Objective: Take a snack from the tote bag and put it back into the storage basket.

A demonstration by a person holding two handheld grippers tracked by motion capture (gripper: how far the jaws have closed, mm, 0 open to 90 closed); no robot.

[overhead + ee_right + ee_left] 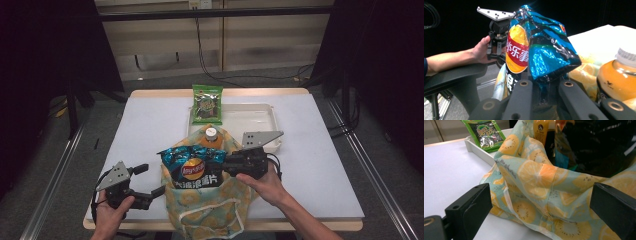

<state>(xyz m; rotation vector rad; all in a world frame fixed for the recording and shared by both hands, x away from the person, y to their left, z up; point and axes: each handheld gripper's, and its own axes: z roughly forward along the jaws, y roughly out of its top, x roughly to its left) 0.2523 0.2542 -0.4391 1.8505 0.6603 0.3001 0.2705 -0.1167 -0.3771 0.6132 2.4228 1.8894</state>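
Two tongs are in my hands at the desk (320, 165). My right tongs (226, 164) are clamped on the edge of a blue Lay's chip bag (192, 167), which stands in the mouth of a citrus-print fabric bag (212, 207) beside an orange juice bottle (212, 136). My left tongs (150, 182) gape wide near the fabric bag's left edge, gripping nothing. Behind, a green snack packet (207, 104) leans on a white tray (272, 117).
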